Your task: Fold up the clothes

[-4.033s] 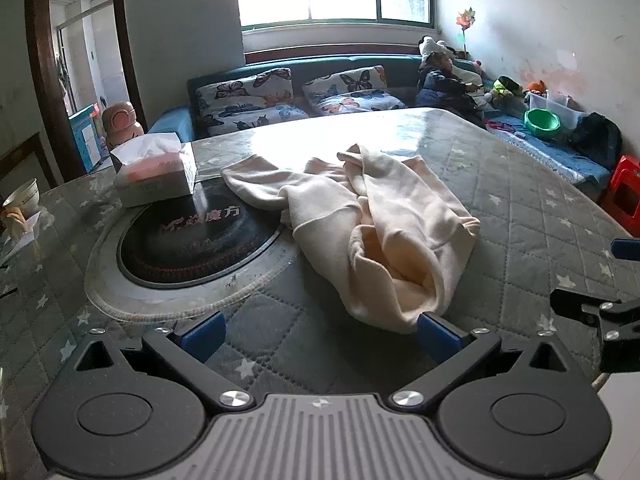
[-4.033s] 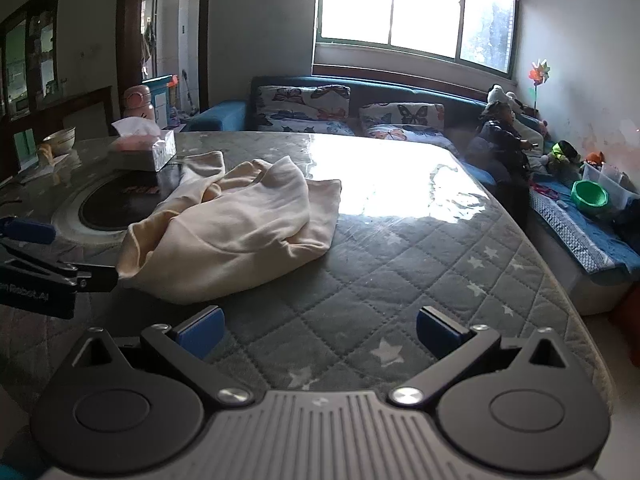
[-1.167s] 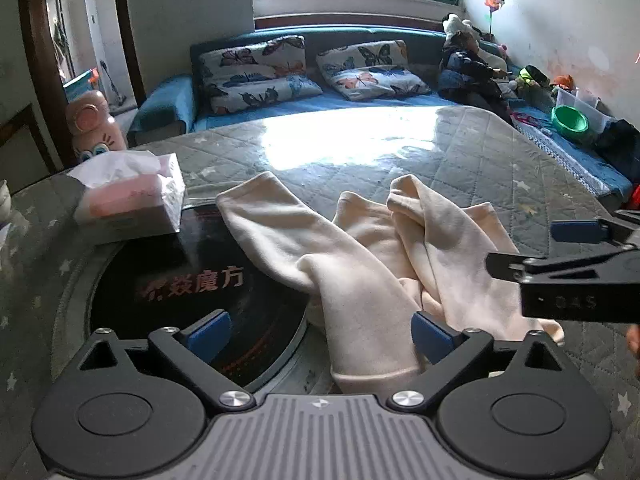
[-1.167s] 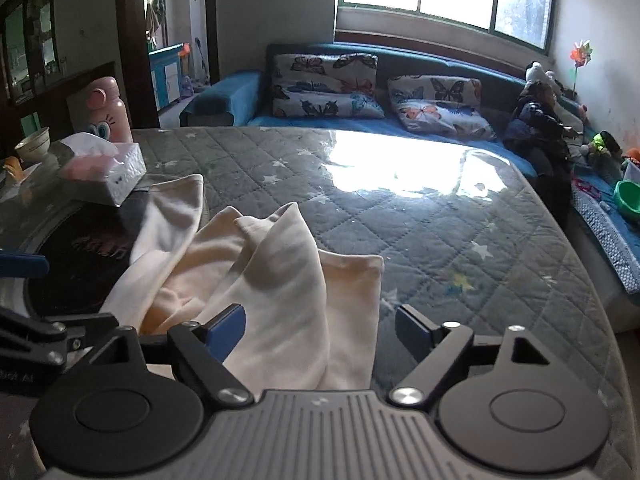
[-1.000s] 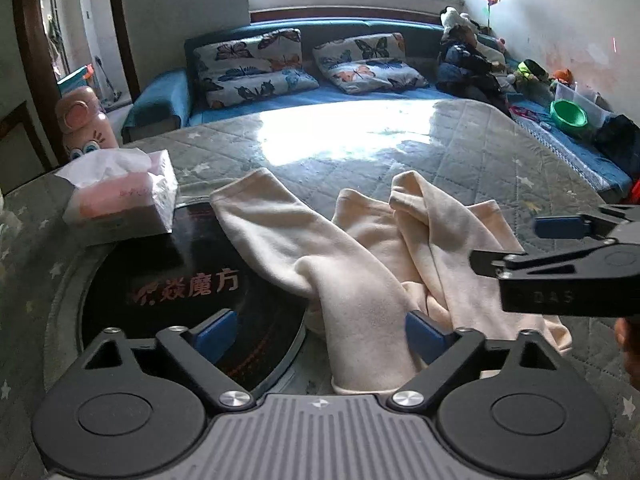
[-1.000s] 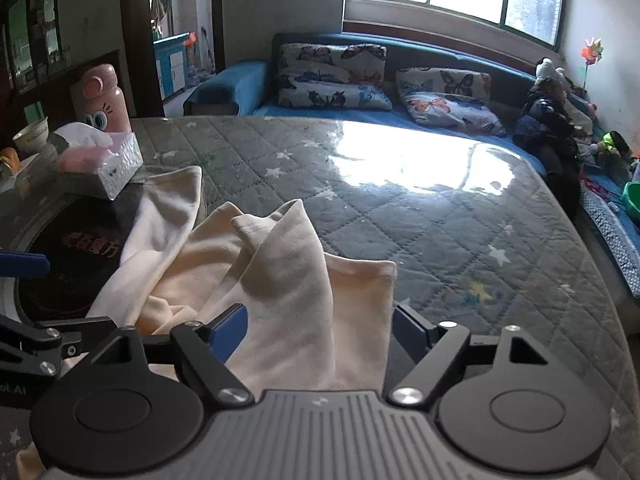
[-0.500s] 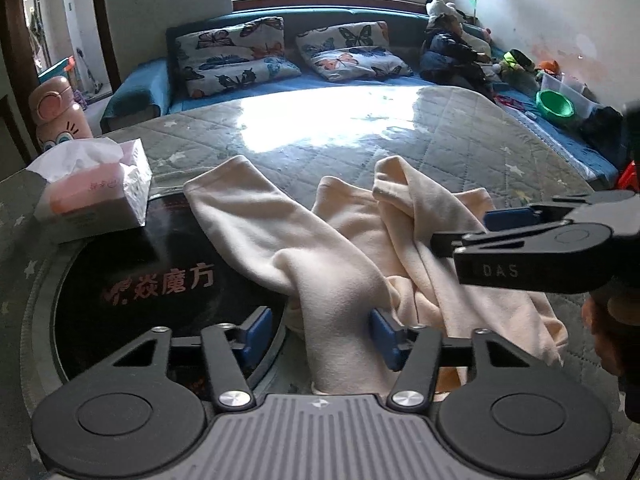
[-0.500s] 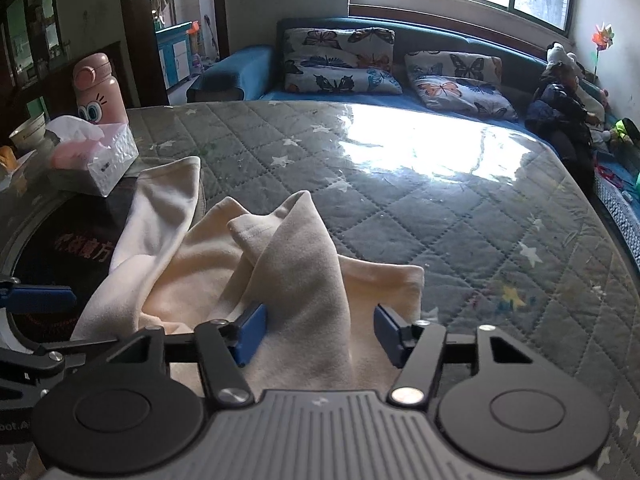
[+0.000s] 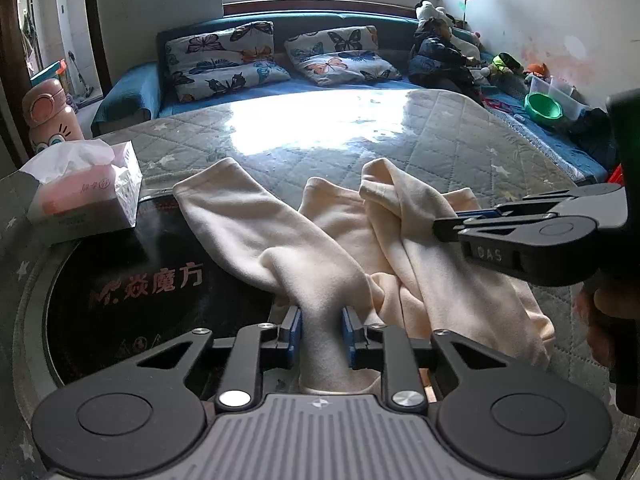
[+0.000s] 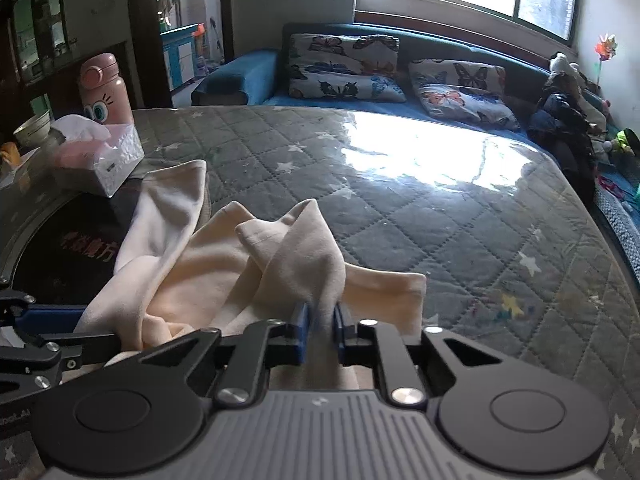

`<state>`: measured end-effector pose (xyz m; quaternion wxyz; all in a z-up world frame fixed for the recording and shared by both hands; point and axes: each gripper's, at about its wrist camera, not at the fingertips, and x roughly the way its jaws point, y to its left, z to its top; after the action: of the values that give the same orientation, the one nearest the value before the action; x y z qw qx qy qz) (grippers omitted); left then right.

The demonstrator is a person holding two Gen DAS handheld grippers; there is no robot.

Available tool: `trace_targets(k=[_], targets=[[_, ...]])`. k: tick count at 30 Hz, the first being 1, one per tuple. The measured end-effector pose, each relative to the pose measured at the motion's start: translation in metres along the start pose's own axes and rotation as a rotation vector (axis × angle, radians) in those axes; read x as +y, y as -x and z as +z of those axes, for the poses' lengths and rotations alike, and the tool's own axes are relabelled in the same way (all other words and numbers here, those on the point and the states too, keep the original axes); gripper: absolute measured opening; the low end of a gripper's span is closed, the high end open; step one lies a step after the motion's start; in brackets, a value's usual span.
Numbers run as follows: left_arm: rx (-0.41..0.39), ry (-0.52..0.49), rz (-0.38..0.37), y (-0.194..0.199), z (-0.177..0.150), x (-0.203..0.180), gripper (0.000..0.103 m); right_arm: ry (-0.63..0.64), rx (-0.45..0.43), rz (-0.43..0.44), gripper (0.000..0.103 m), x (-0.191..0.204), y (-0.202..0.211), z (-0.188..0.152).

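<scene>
Left gripper [image 9: 321, 330]: jaws closing on the near leg of the cream trousers [image 9: 360, 248]; a second ago they stood wide.
Right gripper [image 10: 319, 328]: now clamped on the right-hand fold.
Garment location: crumpled on the quilted table [image 10: 440, 216], partly over the black hotplate [image 9: 120, 280].
Task effect: both holds set; spreading can begin.

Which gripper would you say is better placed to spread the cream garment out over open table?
Probably the right gripper: shut on the cream garment, with bare quilted table ahead. The left gripper, closing on the garment, faces the tissue box.
</scene>
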<state>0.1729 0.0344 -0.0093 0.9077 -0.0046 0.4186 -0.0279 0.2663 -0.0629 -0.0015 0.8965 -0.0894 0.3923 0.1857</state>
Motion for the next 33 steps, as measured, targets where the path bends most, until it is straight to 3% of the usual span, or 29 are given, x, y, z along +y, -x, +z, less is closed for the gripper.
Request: trace_targets(k=[5, 9, 15, 19, 21, 24, 27, 33], targets=[[-0.004, 0.007, -0.002, 0.004, -0.001, 0.001, 0.026, 0.004, -0.006, 0.0, 0.012, 0.0, 0.003, 0.0], [-0.01, 0.012, 0.001, 0.006, 0.0, 0.002, 0.046, 0.0, -0.01, -0.001, 0.018, -0.001, 0.003, 0.002], [-0.018, 0.021, 0.006, 0.011, 0.0, 0.001, 0.061, -0.018, -0.001, 0.01, 0.021, -0.004, -0.001, 0.001], [-0.007, 0.023, -0.004, 0.007, 0.001, 0.001, 0.064, -0.029, 0.011, 0.026, 0.02, -0.007, -0.007, 0.0], [0.004, 0.018, -0.005, 0.003, -0.001, 0.001, 0.056, -0.027, 0.007, 0.035, 0.008, -0.007, -0.006, 0.0], [0.021, 0.024, -0.029, -0.001, -0.004, 0.003, 0.033, -0.011, -0.024, 0.021, 0.005, -0.006, 0.003, -0.001], [0.011, 0.026, -0.034, 0.002, -0.006, 0.006, 0.019, 0.015, -0.056, -0.018, 0.005, -0.011, 0.019, -0.004], [-0.025, 0.04, -0.031, 0.02, -0.014, 0.015, 0.007, 0.03, -0.117, -0.129, 0.005, -0.036, 0.07, -0.023]])
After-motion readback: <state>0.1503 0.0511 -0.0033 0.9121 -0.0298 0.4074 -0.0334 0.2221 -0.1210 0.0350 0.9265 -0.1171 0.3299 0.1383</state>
